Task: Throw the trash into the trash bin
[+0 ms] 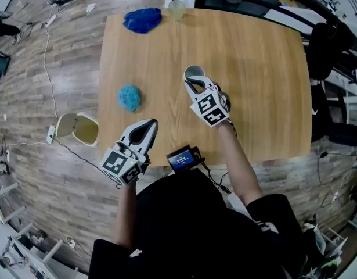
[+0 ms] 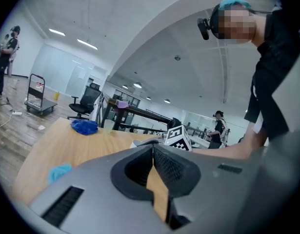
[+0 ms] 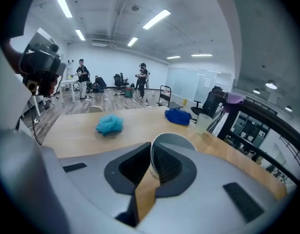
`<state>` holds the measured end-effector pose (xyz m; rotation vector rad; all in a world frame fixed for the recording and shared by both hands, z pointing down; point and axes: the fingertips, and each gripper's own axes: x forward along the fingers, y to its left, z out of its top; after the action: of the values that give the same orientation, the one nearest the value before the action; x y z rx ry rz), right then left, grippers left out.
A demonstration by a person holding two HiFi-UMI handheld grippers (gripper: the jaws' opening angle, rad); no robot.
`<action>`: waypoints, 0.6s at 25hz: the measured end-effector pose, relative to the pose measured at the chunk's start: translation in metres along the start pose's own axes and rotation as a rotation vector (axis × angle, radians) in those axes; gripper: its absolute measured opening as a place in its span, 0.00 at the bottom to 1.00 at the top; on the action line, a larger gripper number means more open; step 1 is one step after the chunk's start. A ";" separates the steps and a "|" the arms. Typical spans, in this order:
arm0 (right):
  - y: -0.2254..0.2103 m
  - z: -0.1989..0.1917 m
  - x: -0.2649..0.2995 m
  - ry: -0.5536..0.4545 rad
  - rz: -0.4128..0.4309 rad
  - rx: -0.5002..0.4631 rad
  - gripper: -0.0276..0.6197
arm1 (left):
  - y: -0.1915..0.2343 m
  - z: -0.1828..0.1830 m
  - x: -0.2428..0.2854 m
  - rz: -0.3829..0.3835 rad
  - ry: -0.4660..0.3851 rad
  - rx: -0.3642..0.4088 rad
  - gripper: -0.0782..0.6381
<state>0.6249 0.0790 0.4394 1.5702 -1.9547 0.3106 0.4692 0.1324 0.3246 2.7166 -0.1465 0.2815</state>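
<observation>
Head view: the right hand-held gripper (image 1: 194,86) pinches the rim of a white paper cup (image 1: 193,72) above the table (image 1: 259,68). The trash bin (image 1: 79,128) stands on the floor, well off to the cup's left. The left hand-held gripper (image 1: 148,127) is nearer the bin.

Left gripper view: its jaws are closed together with nothing between them.

Right gripper view: its jaws squeeze the cup's wall. There are no words I can read.

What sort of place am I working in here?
Probably an open-plan office or lab workspace: a black office chair, long ceiling strip lights and glass partition walls all show.
</observation>
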 end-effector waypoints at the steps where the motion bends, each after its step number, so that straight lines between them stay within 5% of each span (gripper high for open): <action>1: 0.008 0.008 0.005 -0.004 0.011 -0.013 0.06 | 0.005 0.000 -0.010 0.017 -0.014 -0.008 0.12; 15: 0.182 0.150 0.089 -0.053 0.178 -0.188 0.06 | 0.089 -0.004 -0.198 0.228 -0.141 -0.039 0.12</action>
<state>0.3962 -0.0229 0.4069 1.3011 -2.1039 0.1531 0.2625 0.0653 0.3192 2.6810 -0.4979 0.1493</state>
